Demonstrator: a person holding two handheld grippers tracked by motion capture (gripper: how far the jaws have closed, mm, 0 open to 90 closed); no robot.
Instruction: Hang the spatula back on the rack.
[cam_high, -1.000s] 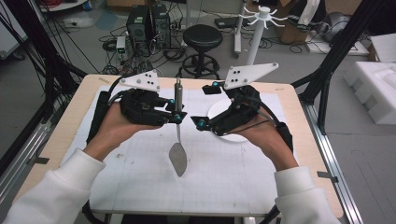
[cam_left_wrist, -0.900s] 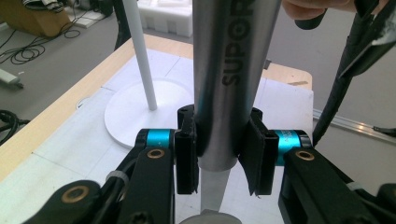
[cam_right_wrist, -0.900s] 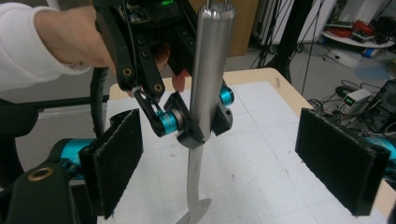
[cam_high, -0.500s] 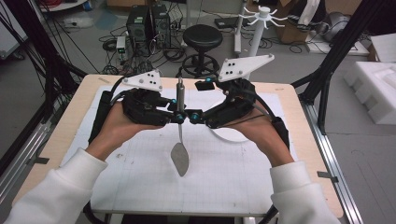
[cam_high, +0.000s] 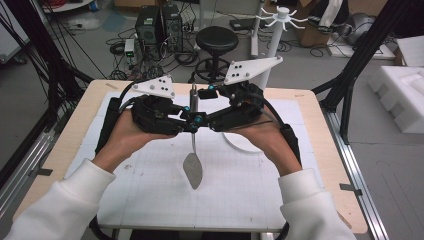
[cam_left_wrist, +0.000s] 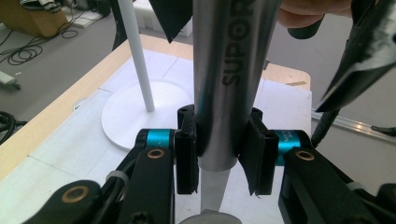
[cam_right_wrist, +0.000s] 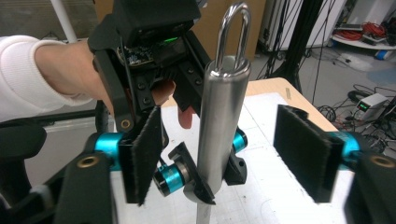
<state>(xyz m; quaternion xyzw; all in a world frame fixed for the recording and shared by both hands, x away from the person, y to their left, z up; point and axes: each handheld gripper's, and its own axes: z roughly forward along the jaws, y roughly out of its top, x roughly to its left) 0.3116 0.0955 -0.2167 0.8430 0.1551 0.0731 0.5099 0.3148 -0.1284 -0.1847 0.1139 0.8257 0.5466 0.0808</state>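
My left tool (cam_high: 187, 117) clamps the steel handle of the spatula (cam_high: 193, 167), held upright, blade hanging just below above the desk (cam_high: 320, 165). My right tool (cam_right_wrist: 219, 154) stands wide, jaws either side of the handle, apparently not touching. White stand (cam_left_wrist: 140, 60) beyond.

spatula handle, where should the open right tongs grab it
On the bare upper length of the steel spatula handle, above where the left tongs already clamp it and below the hanging loop. Come in level from the side: the handle stands upright, a smooth cylinder between the right tongs' pads.
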